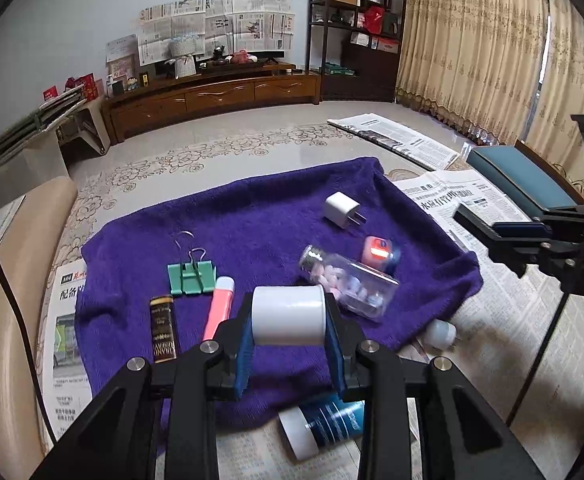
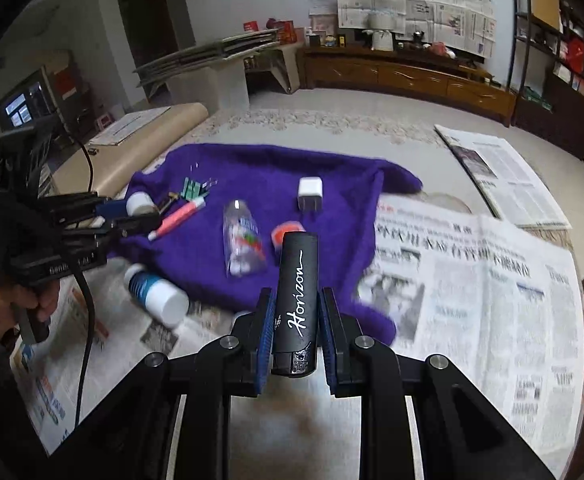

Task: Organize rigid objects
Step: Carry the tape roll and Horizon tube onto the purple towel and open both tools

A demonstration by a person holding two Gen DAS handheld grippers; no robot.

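My left gripper (image 1: 288,305) is shut on a small white jar (image 1: 287,316) and holds it above the near edge of a purple towel (image 1: 251,216). The right wrist view shows that gripper (image 2: 129,210) and the jar (image 2: 139,201) at the left, gripped by a hand (image 2: 7,304). My right gripper (image 2: 296,300) is shut on a black "Horizon" tube (image 2: 296,280), which is lifted over the towel's (image 2: 332,184) right part. On the towel lie a white charger plug (image 1: 342,210), a green binder clip (image 1: 191,276), a pink tube (image 1: 219,306), a dark gold-lettered tube (image 1: 163,328), a clear bottle of pills (image 1: 348,282) and a small orange-and-blue object (image 1: 380,254).
A blue bottle with a white cap (image 2: 155,290) lies on newspaper (image 2: 472,280) just off the towel's near edge. A small white bottle (image 1: 440,334) lies off the towel's right edge. A beige cushion (image 1: 7,280) borders the left side and a teal stool (image 1: 520,180) the right.
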